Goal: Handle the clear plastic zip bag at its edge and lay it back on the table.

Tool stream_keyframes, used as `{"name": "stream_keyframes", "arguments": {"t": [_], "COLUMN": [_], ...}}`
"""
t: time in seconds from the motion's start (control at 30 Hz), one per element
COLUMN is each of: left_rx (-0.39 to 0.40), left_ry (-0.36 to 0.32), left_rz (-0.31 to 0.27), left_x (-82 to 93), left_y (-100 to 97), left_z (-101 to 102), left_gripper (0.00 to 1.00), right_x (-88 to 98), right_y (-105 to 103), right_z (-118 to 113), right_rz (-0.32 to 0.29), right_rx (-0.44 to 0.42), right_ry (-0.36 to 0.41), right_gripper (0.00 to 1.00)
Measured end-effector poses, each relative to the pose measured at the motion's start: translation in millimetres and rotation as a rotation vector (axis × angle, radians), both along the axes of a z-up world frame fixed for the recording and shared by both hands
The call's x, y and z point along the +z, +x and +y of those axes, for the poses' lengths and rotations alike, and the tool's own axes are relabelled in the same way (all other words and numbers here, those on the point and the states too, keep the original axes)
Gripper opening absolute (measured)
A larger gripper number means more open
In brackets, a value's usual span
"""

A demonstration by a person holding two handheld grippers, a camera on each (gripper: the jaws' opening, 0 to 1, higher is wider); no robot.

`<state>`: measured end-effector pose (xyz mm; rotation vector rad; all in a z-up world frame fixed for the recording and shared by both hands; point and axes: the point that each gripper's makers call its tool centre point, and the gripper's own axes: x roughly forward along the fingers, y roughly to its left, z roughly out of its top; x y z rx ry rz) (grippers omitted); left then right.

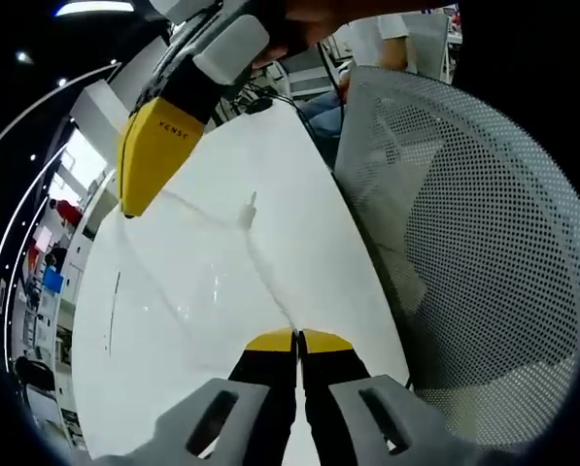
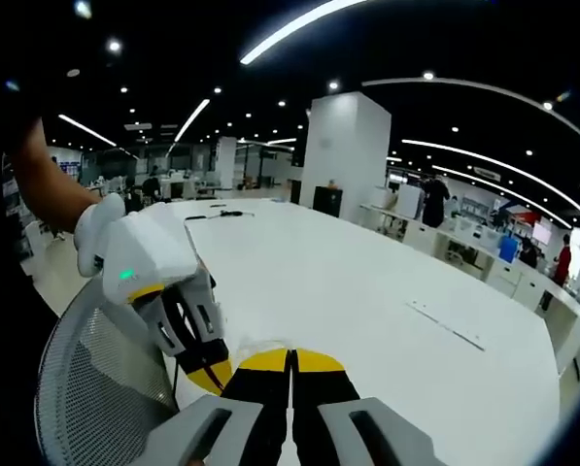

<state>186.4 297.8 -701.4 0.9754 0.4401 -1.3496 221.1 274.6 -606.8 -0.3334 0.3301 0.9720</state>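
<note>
A clear plastic zip bag (image 1: 187, 282) hangs stretched above a long white desk (image 1: 309, 214) in an open-plan office, pinched at two points by a pair of hand-held grippers. In the left gripper view, the left gripper (image 1: 297, 340) has its yellow-tipped jaws pressed together on the bag's near edge, where the zip strip runs away from the tips toward a small white slider (image 1: 250, 208). The right gripper (image 1: 126, 209) enters from the upper left of that view, its yellow jaws closed to a point on the bag's far corner. The film between them is nearly invisible, marked only by creases and glare against the desk's glossy top. A white mesh-backed office chair (image 1: 464, 243) stands just beside the desk's edge, close to the left gripper.

In the right gripper view, the right gripper (image 2: 291, 357) shows its jaws shut, with the bag too faint to make out at the tips; the left gripper (image 2: 212, 374) sits just beside it at the desk's near edge. A black cable (image 2: 221, 214) lies near the desk's far end. Beyond stand a white square column (image 2: 343, 155), rows of workstations and several people under a dark ceiling with strip lights (image 2: 290, 34).
</note>
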Motion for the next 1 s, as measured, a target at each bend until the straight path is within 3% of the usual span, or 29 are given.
{"name": "stream_keyframes", "arguments": {"t": [0.37, 0.67, 1.0], "left_rx": [0.084, 0.170, 0.312], "left_ry": [-0.112, -0.270, -0.396], "left_rz": [0.052, 0.140, 0.210], "left_x": [9.9, 31.7, 40.6], "left_y": [1.0, -10.2, -22.0], "left_z": [-1.7, -5.7, 18.0], "left_gripper": [0.00, 0.01, 0.13], "right_x": [-33.7, -56.2, -71.6], "right_y": [-3.0, 2.9, 10.7], "right_z": [8.0, 11.2, 14.4], "right_rz": [-0.040, -0.058, -0.088], "right_rx": [0.074, 0.140, 0.175], "right_ry": [-0.115, -0.195, -0.255], "right_gripper": [0.00, 0.00, 0.00]}}
